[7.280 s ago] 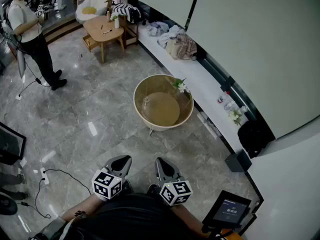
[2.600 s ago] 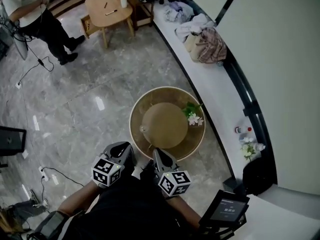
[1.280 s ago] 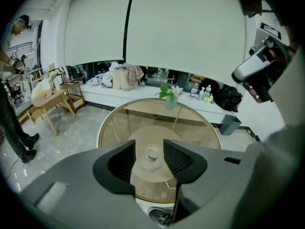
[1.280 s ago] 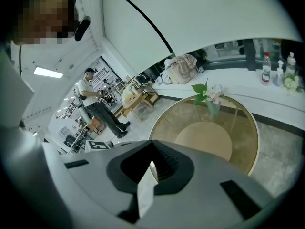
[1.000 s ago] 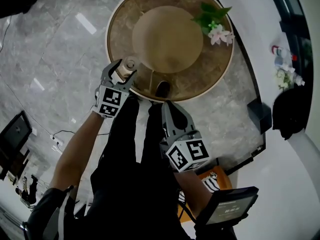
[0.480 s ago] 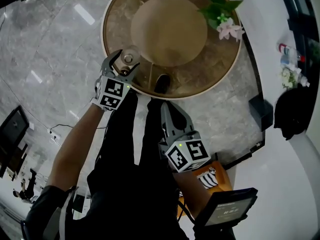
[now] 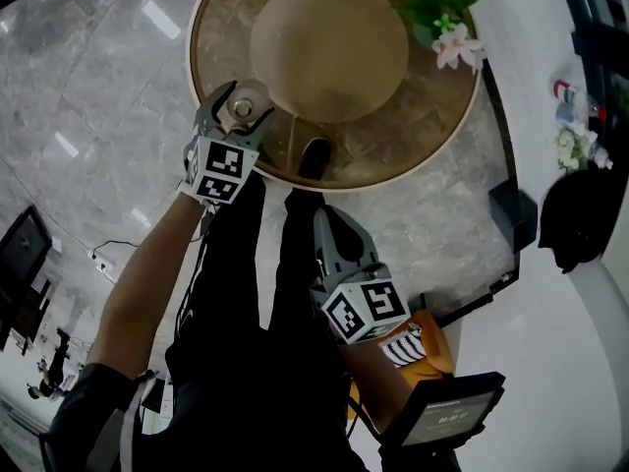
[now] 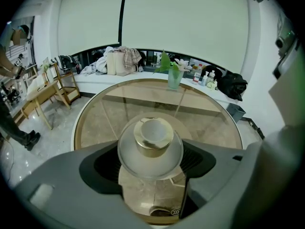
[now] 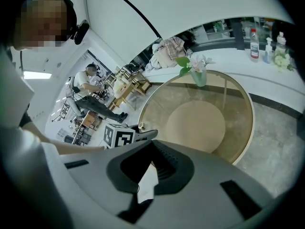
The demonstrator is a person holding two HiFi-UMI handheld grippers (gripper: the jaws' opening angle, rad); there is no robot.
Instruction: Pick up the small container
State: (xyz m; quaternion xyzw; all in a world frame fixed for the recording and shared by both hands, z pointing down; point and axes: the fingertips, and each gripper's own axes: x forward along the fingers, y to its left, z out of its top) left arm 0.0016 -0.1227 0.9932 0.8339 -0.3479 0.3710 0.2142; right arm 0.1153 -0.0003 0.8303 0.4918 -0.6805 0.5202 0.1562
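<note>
One small frosted container [image 8: 150, 151], gold-rimmed cap [image 8: 152, 133]

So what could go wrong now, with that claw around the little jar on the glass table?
The small container stands near the rim of the glass table, between the left gripper's opening jaws, not gripped yet. A nudge could push it off the edge. Its smooth rounded body might slip if the jaws close too high, on the cap.
</note>
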